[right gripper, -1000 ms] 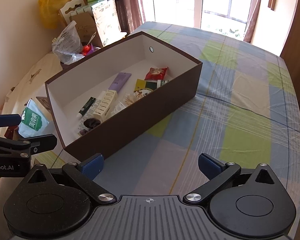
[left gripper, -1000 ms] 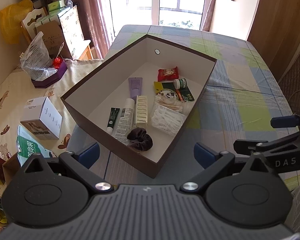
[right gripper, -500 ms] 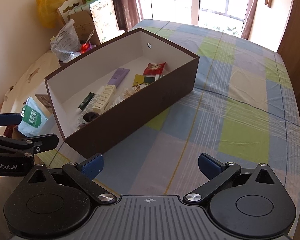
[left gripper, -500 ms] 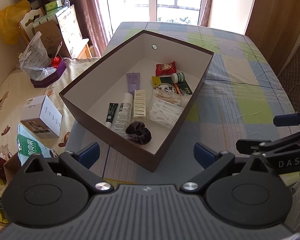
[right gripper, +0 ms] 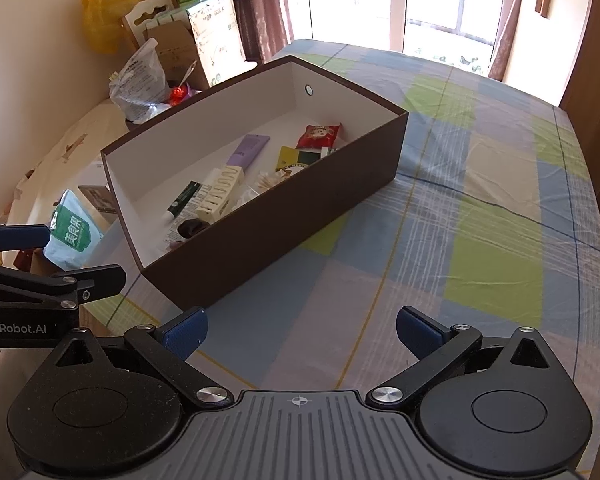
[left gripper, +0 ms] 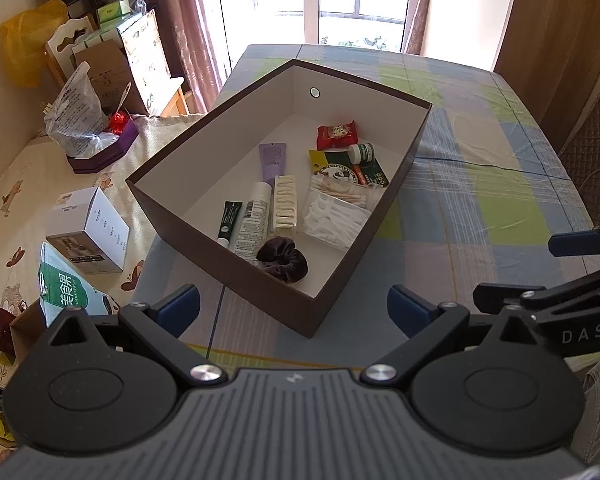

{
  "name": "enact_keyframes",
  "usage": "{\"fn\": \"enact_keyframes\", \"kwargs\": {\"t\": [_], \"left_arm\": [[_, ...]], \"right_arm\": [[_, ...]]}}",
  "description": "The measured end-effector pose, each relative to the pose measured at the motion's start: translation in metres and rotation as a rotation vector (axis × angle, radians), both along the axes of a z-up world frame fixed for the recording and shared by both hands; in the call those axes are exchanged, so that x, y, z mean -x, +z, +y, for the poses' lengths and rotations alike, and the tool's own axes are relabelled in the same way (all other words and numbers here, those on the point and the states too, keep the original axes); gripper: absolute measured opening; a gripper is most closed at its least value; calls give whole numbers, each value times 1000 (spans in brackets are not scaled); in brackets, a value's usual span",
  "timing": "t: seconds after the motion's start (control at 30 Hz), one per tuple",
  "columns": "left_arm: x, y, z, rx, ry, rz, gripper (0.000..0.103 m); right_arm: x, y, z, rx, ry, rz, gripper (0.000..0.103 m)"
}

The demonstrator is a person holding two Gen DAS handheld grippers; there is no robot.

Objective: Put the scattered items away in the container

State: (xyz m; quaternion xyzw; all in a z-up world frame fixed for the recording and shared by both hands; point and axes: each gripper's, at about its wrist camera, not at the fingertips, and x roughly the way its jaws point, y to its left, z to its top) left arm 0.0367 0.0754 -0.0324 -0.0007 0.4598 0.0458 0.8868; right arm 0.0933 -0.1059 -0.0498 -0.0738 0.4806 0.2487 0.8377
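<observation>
Both grippers draw back; the box looks filled

The left gripper point(left gripper: 293, 307), empty with jaws spread, has retreated, so the brown box point(left gripper: 342, 276) sits farther at 12 o'clock, with scrunchie point(left gripper: 287, 258), tubes and cotton swabs point(left gripper: 336, 220) inside; the right gripper point(right gripper: 301, 334) is also released and empty, and the checked tablecloth point(right gripper: 480, 208) carries nothing loose: tidying seems finished.

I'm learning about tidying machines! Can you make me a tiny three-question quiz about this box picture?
1. True or false: the dark scrunchie lies inside the brown box.
2. What colour is the snack packet near the box's far wall?
3. The left gripper and right gripper fingers are: A) open and empty, B) shut on a tube.

Key: 1 true; 2 red; 3 A.
</observation>
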Motion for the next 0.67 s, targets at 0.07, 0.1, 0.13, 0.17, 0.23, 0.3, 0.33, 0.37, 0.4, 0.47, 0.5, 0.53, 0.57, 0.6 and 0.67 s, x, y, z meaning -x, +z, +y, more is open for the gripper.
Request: {"fn": "enact_keyframes", "kwargs": {"t": [0.07,0.1,0.13,0.17,0.23,0.3,0.33,0.37,0.4,0.47,0.5,0.53,0.57,0.6,0.67], "left_arm": [[0,0,-1,-5,3,-2,99],[1,0,-1,-7,3,-2,99],[1,0,-1,-9,4,-3,99],[1,0,-2,-10,5,-4,99],[1,0,-2,-14,8,-5,99],[2,1,-3,-23,13,-10,99],[2,1,-3,-28,15,-12,99],[2,1,-3,-32,19,-17,99],[3,2,-3,-32,21,-23,99],[4,3,-1,-30,25,-33,99],[4,4,-1,-33,29,-37,99],[4,4,0,-36,33,-41,99],[4,5,1,-40,37,-43,99],[4,5,2,-43,41,-44,99],[3,5,2,-45,50,-40,99]], "right_arm": [[1,0,0,-1,0,-1,103],[1,0,0,-1,1,-1,103],[1,0,0,-1,1,-1,103],[1,0,0,-1,1,-2,103],[1,0,0,-1,2,-3,103],[2,0,0,-1,1,-3,103],[2,0,0,-1,1,-4,103],[2,0,0,0,1,-4,103],[2,0,0,1,1,-4,103],[2,0,1,3,1,-5,103],[3,-1,1,4,2,-6,103],[3,0,1,3,2,-6,103],[3,0,1,2,3,-6,103],[3,0,1,1,3,-6,103],[3,0,0,-2,2,-6,103]]}}
